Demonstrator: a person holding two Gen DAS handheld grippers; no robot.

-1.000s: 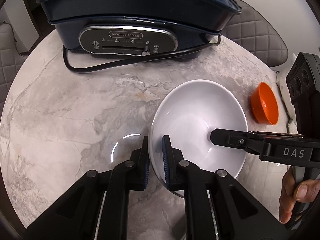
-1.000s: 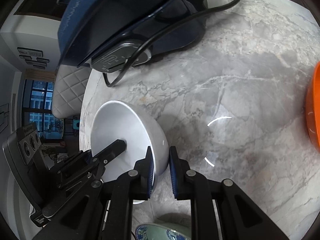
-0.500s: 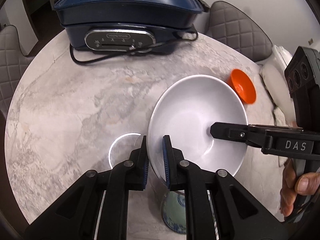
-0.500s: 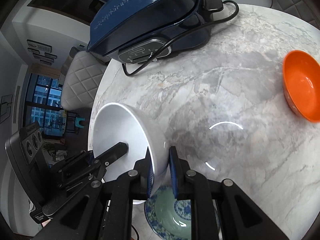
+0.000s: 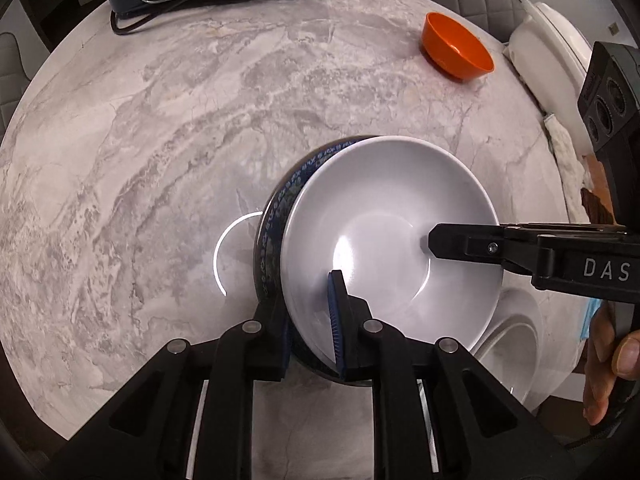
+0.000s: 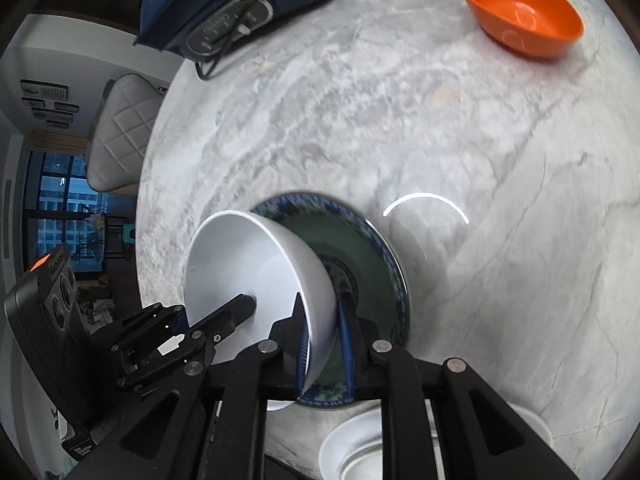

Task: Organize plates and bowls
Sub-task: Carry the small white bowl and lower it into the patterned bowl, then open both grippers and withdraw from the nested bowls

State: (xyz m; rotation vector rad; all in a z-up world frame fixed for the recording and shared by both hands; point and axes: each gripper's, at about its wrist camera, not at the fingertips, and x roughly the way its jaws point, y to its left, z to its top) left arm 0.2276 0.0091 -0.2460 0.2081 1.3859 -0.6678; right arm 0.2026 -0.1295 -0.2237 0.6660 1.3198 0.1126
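Carried across the marble table (image 5: 168, 128) since a second ago — white bowl (image 5: 392, 216) pinched at opposite rims by left gripper (image 5: 310, 320) and right gripper (image 6: 324, 344), held over patterned plate (image 6: 360, 264).

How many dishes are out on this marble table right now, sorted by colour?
White: 2, the white bowl held by both hand-held grippers, and a white dish at the near edge
Blue-patterned: 1, the blue-rimmed plate under the white bowl
Orange: 1, the orange bowl at the far side
Total: 4 dishes
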